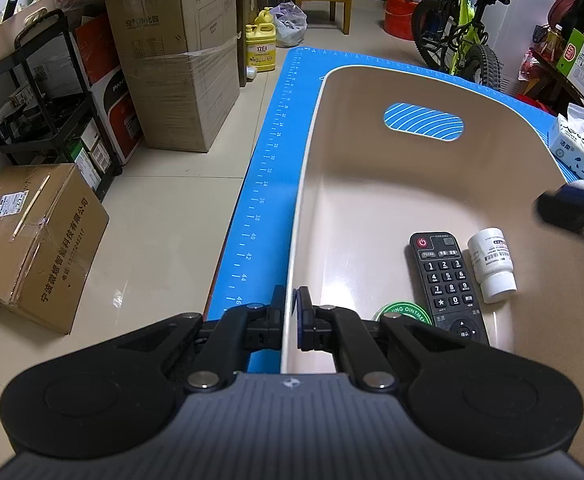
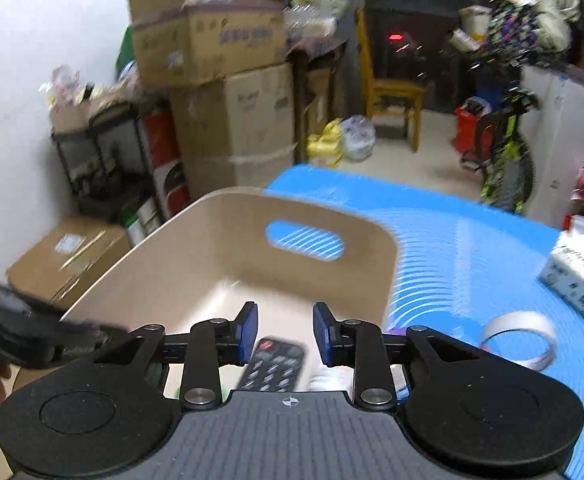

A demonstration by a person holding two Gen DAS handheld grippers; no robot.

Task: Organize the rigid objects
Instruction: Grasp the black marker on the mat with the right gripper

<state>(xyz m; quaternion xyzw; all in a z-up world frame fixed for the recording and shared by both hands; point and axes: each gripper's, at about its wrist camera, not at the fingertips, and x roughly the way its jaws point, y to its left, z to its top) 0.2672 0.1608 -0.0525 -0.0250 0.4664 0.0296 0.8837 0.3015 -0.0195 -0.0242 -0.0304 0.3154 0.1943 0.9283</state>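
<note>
My left tool (image 1: 290,312) is clamped on the near-left rim of the beige bin (image 1: 304,184), one finger outside the wall and one inside, so the bin is pinned to the blue mat (image 1: 259,184) on the worktop. My right tool (image 2: 285,330) hangs over the near end of the bin with its pads apart and nothing between them.

Already in the bin lie a black remote control (image 1: 446,284), a white pill bottle (image 1: 492,264) on its side just right of it, and a green-lidded ointment tin (image 1: 402,314) at the near wall, partly hidden behind my left tool. Out on the mat, to the right of the bin, a roll of white tape (image 2: 518,338) lies near, and a tissue pack (image 2: 580,276) sits farther right. The right view is blurred, so I cannot make out any smaller items near the roll.

I judge the step in hand to be fetching the next rigid piece, most likely the tape roll; the tissue pack is soft and probably stays where it is.

To do it well:
- I keep the left grip steady, so the bin does not slide when something drops in.
- I lift the right tool clear of the bin's right wall before swinging over.
- I pinch the roll across its band, one pad inside the ring and one outside.
- I release it low, in the empty far half of the bin.
</note>
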